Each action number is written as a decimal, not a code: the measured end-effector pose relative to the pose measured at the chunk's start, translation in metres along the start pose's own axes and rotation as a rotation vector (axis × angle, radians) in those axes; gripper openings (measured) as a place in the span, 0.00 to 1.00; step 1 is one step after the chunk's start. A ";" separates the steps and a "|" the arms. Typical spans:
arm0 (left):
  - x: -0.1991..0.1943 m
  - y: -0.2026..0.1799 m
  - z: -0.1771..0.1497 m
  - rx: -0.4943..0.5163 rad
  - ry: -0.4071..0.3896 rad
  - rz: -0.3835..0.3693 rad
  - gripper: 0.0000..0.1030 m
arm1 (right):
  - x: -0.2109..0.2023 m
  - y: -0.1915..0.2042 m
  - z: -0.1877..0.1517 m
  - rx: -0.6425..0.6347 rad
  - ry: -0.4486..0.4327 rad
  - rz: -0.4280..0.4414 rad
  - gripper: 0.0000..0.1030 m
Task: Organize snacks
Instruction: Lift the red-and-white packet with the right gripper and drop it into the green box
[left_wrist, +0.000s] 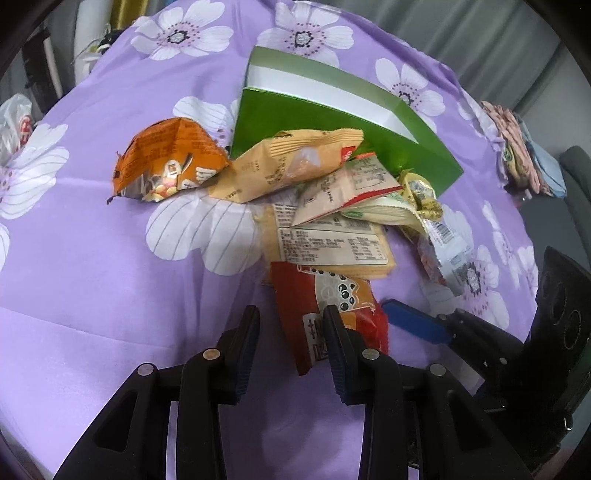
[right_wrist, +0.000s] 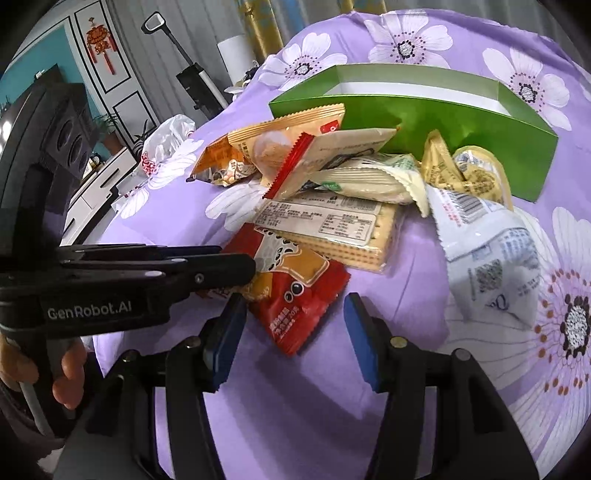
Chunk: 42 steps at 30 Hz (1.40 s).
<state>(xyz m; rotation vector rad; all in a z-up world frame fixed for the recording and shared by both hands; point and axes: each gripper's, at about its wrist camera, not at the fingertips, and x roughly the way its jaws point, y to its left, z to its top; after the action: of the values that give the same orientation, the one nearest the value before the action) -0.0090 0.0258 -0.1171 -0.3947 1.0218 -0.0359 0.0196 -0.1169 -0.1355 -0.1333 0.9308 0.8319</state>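
Two grippers noted over purple floral cloth, both aimed at one red snack packet at the near edge of a snack pile.

Left gripper: jaws narrowly apart, not clamped. Seen from the left wrist view with a strip of the packet's left side in the gap, bare cloth between that edge and the left pad, and the right finger in front of the packet's face. Seen from the right wrist view reaching in from the left, tip over the packet's far-left corner; cannot tell whether touching there.

Right gripper: jaws wide apart, holding nothing. Found just short of the packet, with its near corner in the gap between the blue pads and clear of the right pad; close beside the left pad, contact not determinable.

Packet orientation: flat on the cloth, printed face up. Long axis running away from the left gripper, roughly along its fingers, far end leaning slightly left and tucked against a clear-wrapped cracker pack. Set diagonally to the right gripper, corner-first.

Beyond: open green box behind the pile, orange bag at left, white sachet at right.
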 end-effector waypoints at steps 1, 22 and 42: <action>0.003 -0.001 0.000 0.006 0.012 -0.010 0.32 | 0.002 0.002 0.001 -0.016 0.008 -0.008 0.48; -0.011 -0.011 -0.001 0.019 -0.005 -0.032 0.17 | -0.014 0.005 -0.004 -0.008 -0.055 0.036 0.31; -0.044 -0.057 0.092 0.148 -0.185 -0.079 0.17 | -0.065 -0.027 0.088 -0.040 -0.277 -0.051 0.31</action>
<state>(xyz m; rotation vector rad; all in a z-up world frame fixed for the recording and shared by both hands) 0.0537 0.0100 -0.0197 -0.2973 0.8150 -0.1428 0.0759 -0.1340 -0.0391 -0.0733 0.6479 0.7986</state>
